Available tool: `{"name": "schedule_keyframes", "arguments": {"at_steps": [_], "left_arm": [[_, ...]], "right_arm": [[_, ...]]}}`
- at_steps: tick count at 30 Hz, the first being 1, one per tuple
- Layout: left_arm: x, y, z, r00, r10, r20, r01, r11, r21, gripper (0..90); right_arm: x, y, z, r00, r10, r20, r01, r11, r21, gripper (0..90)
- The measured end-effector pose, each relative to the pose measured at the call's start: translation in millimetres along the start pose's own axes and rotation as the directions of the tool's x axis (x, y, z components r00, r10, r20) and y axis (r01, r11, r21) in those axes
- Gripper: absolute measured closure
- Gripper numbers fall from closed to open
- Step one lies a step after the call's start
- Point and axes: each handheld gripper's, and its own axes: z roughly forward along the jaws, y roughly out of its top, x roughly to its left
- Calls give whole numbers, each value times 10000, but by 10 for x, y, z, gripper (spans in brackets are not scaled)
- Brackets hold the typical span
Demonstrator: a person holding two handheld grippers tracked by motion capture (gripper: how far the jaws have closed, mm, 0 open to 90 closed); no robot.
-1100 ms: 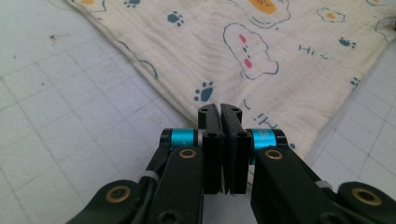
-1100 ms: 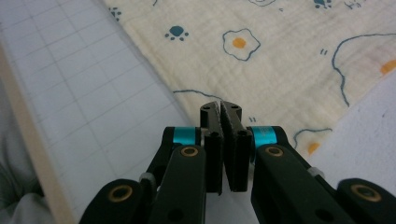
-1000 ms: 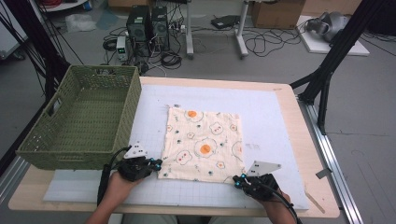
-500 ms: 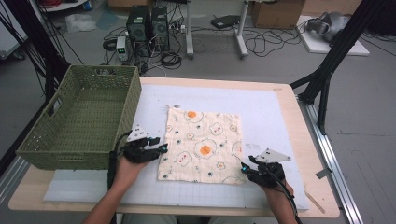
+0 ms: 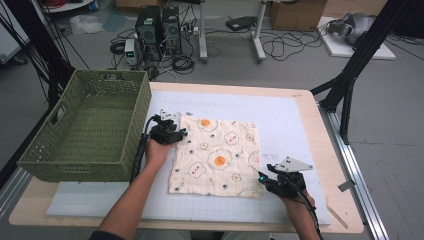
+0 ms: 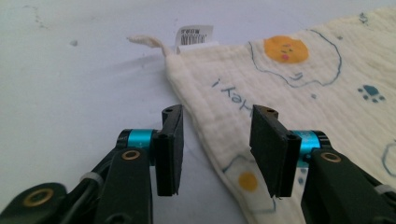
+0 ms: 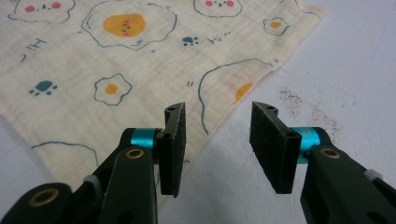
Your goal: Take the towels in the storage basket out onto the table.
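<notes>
Table (image 5: 300, 115) is seen from above, looking forward and down. Each gripper view is set low and close along its jaws; printed cloth (image 5: 220, 155) (image 6: 289, 79) (image 7: 116, 51) is shared by all three.

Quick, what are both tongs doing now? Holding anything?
Left tongs: open, just been moving, over the cloth edge, holding nothing.
Right tongs: open, over the cloth's edge, holding nothing.

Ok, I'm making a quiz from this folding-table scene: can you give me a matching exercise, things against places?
Things:
1. green woven basket
2. cream cloth with fried-egg print
3. left gripper
4. right gripper

Places:
A. at the cloth's near right corner
B. spread flat mid-table
C. at the table's left edge
D. at the cloth's far left edge

Pairs: 1-C, 2-B, 3-D, 4-A
</notes>
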Motion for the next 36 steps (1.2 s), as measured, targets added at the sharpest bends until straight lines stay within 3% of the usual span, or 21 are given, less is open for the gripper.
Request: {"name": "schedule_keyframes", "arguments": {"at_steps": [3, 5, 7, 9, 11, 13, 14, 17, 20, 22, 25, 28, 31, 32, 34, 36], "left_arm": [[-19, 23, 21, 9986, 523, -121, -523, 9986, 35, 701], [-33, 30, 15, 9949, 953, -330, -949, 9954, 132, 865], [-39, 38, 13, 9921, 895, -882, -880, 9959, 198, 872], [-19, 35, 17, 9935, 683, -916, -676, 9977, 107, 872], [-11, 33, 15, 9929, 726, -947, -724, 9974, 63, 861], [12, 29, 6, 9934, 491, -1035, -495, 9988, -13, 748], [29, 30, -9, 9953, 317, -917, -320, 9995, -19, 675], [20, 23, -80, 9986, 216, -479, -231, 9992, -320, 595], [-6, 21, -132, 9986, -172, 498, 188, 9993, -327, 547], [-52, 36, -164, 9969, -20, 784, 54, 9990, -440, 494], [-108, 67, -217, 9938, 186, 1093, -102, 9970, -767, 486], [-129, 77, -277, 9876, 339, 1532, -184, 9947, -1013, 488], [-106, 43, -325, 9862, 251, 1638, -25, 9906, -1366, 487], [-94, 25, -338, 9861, 160, 1655, 75, 9901, -1404, 481], [-76, -19, -369, 9857, 43, 1685, 216, 9882, -1516, 465], [-74, -35, -409, 9824, -10, 1867, 269, 9903, -1363, 425]], "right_arm": [[-20, -22, -18, 9999, 123, 14, -123, 9999, 2, 555], [-44, -36, -14, 9999, 155, 51, -156, 9999, 3, 556], [-70, -47, -5, 9997, 240, 51, -240, 9997, -1, 556], [-81, -51, -4, 9993, 359, 75, -359, 9994, 15, 557], [-100, -45, 8, 9992, 369, 137, -369, 9993, -38, 556], [-134, -11, 36, 9987, 468, 197, -466, 9989, -95, 551], [-161, 15, 59, 9985, 467, 269, -464, 9988, -137, 540], [-262, 126, 190, 9966, 711, 412, -701, 9972, -245, 521], [-366, 258, 415, 9954, 761, 589, -763, 9971, 3, 491], [-416, 345, 568, 9938, 872, 687, -873, 9962, -11, 497], [-483, 450, 782, 9897, 1135, 873, -1152, 9932, 144, 533], [-516, 511, 957, 9876, 1210, 1001, -1268, 9905, 536, 631], [-538, 555, 1002, 9901, 1162, 789, -1209, 9909, 586, 815], [-531, 571, 1003, 9899, 1041, 964, -1111, 9913, 700, 853], [-533, 572, 1007, 9875, 914, 1287, -1010, 9924, 703, 845], [-532, 571, 988, 9802, 1028, 1693, -1160, 9908, 702, 726]]}}
